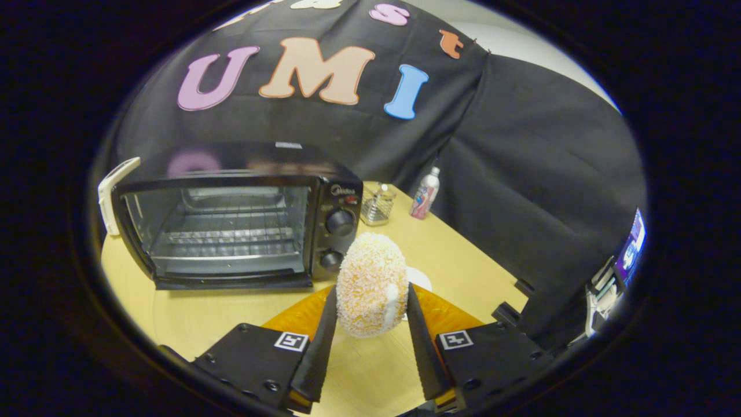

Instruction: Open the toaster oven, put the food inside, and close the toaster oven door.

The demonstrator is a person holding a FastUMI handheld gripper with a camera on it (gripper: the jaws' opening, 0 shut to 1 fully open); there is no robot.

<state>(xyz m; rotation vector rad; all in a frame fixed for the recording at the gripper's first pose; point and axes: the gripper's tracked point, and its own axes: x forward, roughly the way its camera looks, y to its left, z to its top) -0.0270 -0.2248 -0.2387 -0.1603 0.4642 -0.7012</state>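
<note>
A round bun (370,284) coated in pale flakes is held upright between my fingers, lifted over an orange plate (295,317). My gripper (371,291) is shut on it, one finger pressing each side. The black toaster oven (231,226) stands on the wooden table beyond and to the left of the fingers. Its wire rack (226,234) shows plainly through the front. A white handle (117,191) sticks out at the oven's left front edge, so the door seems swung aside, though I cannot be sure. Two knobs (338,222) sit on its right panel.
Behind the oven's right side stand a small wire holder (376,205) and a white-and-pink bottle (425,194). A small white disc (421,279) lies just past the plate. The black cloth wall closes the back and right, where a lit screen (631,249) shows.
</note>
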